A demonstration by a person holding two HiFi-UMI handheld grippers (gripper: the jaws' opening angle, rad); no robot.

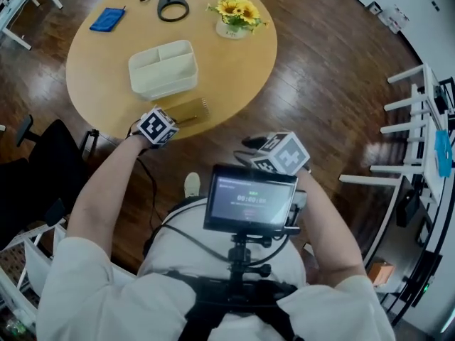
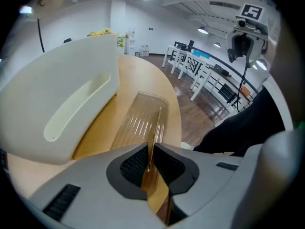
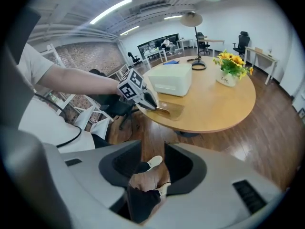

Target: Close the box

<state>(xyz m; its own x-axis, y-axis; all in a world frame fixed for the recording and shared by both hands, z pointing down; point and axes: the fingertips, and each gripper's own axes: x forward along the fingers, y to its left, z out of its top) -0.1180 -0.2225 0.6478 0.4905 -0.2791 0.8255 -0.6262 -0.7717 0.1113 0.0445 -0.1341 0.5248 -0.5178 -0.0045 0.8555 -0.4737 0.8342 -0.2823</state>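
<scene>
Your left gripper [image 2: 151, 162] pinched the near edge of the amber lid [image 2: 141, 116], which lay on the table [image 1: 238, 66] at five o'clock from the open box [image 1: 162, 68] and looked light, thin, slick and bendy, while your right gripper [image 3: 153, 168] gaped empty.
</scene>
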